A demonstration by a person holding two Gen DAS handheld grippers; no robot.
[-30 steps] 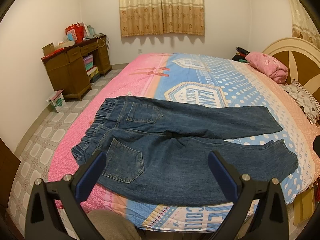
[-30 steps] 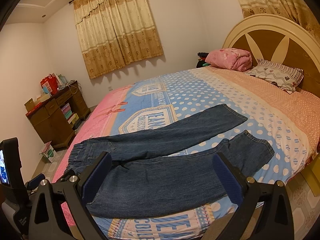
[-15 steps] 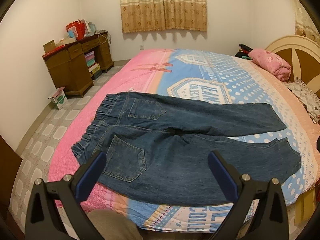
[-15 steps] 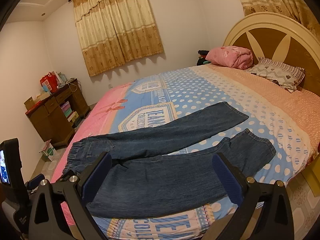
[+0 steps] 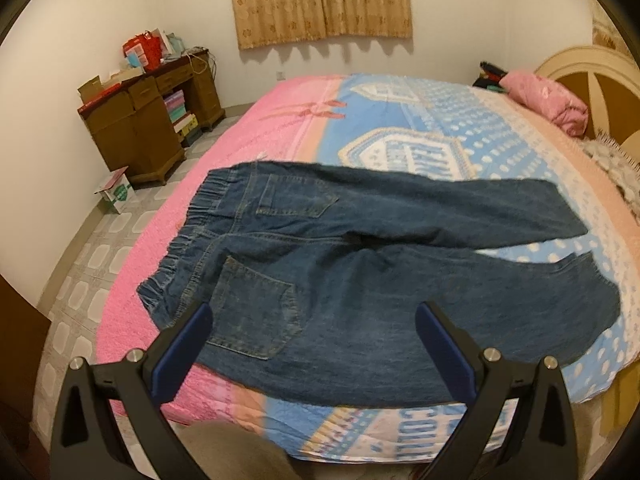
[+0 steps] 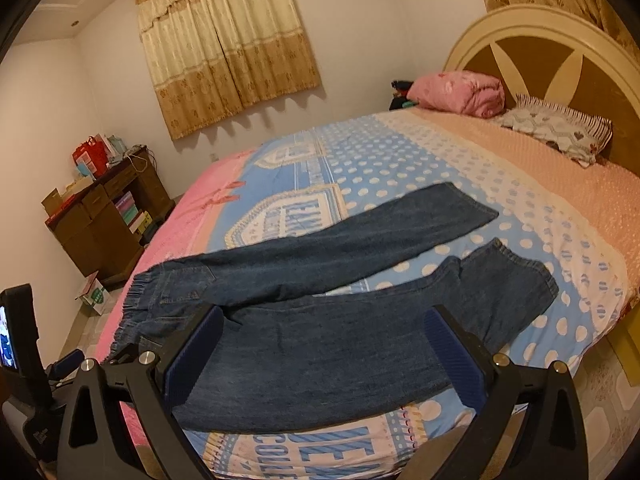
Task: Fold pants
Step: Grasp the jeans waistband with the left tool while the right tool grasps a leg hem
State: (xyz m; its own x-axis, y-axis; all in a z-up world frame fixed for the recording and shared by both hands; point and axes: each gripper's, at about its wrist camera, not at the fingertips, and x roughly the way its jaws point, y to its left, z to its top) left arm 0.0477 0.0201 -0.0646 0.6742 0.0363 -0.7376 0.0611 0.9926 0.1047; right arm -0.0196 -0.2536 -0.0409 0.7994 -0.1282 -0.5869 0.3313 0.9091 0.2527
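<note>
Dark blue jeans (image 5: 360, 280) lie flat on the bed, back pockets up, elastic waistband at the left and both legs spread toward the right. In the right wrist view the same jeans (image 6: 320, 320) stretch from the waistband at lower left to the cuffs at right. My left gripper (image 5: 316, 328) is open above the near seat and back pocket, holding nothing. My right gripper (image 6: 324, 336) is open over the near leg, also holding nothing. Neither gripper touches the fabric.
The bed (image 5: 400, 120) has a pink and blue dotted cover and a headboard (image 6: 560, 60) at the right. A pink bundle (image 6: 460, 92) and a pillow (image 6: 560, 128) lie near it. A wooden desk (image 5: 148, 120) and a small box (image 5: 116, 194) stand left, on tiled floor.
Both grippers have drifted slightly forward and lower toward the jeans. The jeans have not moved, and both grippers stay open.
</note>
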